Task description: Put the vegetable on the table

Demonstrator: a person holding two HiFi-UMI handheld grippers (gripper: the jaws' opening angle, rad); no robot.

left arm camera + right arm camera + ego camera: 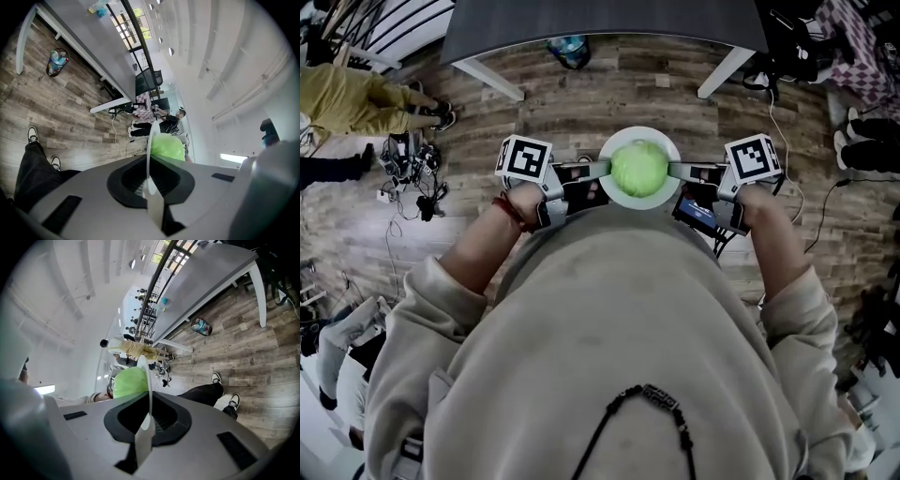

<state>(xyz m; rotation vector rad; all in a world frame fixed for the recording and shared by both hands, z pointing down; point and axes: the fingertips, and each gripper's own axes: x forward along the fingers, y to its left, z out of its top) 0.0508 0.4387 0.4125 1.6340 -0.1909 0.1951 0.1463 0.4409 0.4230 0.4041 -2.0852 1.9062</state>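
A round green cabbage [637,168] sits on a white plate [640,134] held in the air in front of the person's chest. My left gripper [600,170] is shut on the plate's left rim, my right gripper [677,171] on its right rim. The left gripper view has the plate [149,150] edge-on between the shut jaws of the left gripper [149,185], with the cabbage [167,146] just beyond. In the right gripper view the plate [149,385] is likewise clamped by the right gripper [146,420], beside the cabbage [128,382]. A grey table [609,21] stands ahead.
The table has white legs [489,78] and a waste bin [569,50] under it. Cables and gear [411,169] lie on the wooden floor at the left, near a person in yellow [347,98]. Another person's legs [867,150] and cables are at the right.
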